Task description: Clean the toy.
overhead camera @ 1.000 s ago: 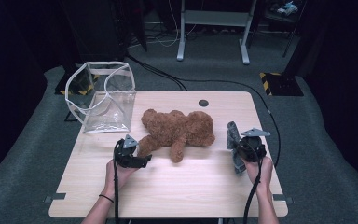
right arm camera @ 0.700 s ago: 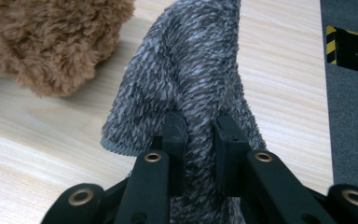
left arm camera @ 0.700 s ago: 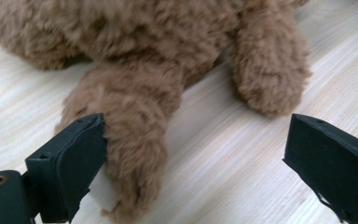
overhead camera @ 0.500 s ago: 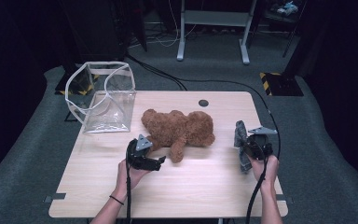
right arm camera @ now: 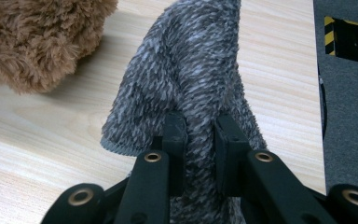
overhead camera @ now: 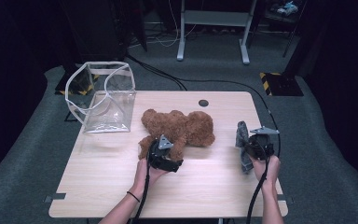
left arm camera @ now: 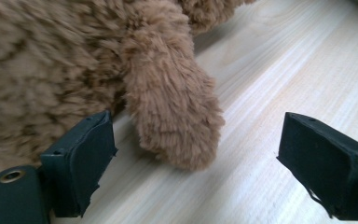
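Left gripper (overhead camera: 161, 150): jaws wide apart, nothing clamped. They have just narrowed slightly. It sits at the near edge of the teddy bear (overhead camera: 179, 129), held by the person's left hand (overhead camera: 149, 173).
Between the left jaws: in the left gripper view, one furry limb (left arm camera: 175, 119) of the bear hangs down in the gap. It lies nearer one pad than the other and no pad presses on it; whether that pad brushes the bear's body fur cannot be told.
Teddy bear: brown plush, lying on the wooden table (overhead camera: 107, 186) just ahead of the left gripper, its bulk stretching off toward the right gripper's side.
Right gripper (overhead camera: 248, 148): clenched on a grey knitted sock (right arm camera: 191, 88). In the right gripper view the two pads pinch the fabric from both sides.
Sock: it rises upright ahead of the right jaws, with a loose cuff edge hanging to one side. From the high view it stands just beside the gripper, on the side toward the bear and apart from it.
Right hand (overhead camera: 266, 168): grips the tool from behind, cable trailing back along the forearm.
Clear bag (overhead camera: 105, 95): transparent with white trim, standing open beyond the left gripper, at the far corner of the table, away from the right gripper.
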A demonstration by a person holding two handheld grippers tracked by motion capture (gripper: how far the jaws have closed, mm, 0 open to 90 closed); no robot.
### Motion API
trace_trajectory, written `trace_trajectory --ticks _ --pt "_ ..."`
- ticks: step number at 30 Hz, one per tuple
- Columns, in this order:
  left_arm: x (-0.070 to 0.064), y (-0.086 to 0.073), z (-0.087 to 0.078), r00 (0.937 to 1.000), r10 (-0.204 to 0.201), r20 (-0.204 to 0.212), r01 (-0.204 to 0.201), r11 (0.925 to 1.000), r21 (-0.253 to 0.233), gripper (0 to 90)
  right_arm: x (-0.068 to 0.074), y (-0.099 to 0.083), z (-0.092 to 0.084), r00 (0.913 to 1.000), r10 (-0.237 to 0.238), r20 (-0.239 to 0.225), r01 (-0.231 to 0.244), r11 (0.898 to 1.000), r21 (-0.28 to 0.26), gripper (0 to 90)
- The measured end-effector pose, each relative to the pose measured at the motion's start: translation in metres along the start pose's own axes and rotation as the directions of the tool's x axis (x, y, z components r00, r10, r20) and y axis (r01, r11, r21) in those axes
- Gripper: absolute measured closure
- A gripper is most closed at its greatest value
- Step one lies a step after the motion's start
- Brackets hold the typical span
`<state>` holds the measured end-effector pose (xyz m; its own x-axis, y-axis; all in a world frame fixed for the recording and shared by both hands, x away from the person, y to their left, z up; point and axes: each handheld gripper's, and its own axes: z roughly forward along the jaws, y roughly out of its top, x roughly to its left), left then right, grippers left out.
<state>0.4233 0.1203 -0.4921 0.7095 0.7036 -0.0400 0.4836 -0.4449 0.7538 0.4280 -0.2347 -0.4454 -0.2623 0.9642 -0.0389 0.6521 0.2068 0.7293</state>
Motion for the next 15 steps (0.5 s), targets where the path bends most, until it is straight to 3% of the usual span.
trace_trajectory --ticks 4,9,15 --pt "-0.002 0.002 0.011 0.9995 -0.009 -0.031 0.01 0.9996 0.027 14.1 0.0 0.0 0.003 1.0 0.001 -0.004 -0.001 1.0 0.005 77.3" --pt "-0.004 0.003 0.023 0.9956 -0.032 -0.088 0.033 0.9994 0.012 20.1 0.001 0.0 0.004 1.0 0.006 -0.007 -0.006 1.0 0.006 77.3" --pt "-0.004 0.004 0.031 0.9943 -0.041 -0.099 0.042 0.9991 0.007 28.5 0.001 -0.001 0.006 0.9999 0.014 -0.01 -0.014 1.0 0.013 77.2"
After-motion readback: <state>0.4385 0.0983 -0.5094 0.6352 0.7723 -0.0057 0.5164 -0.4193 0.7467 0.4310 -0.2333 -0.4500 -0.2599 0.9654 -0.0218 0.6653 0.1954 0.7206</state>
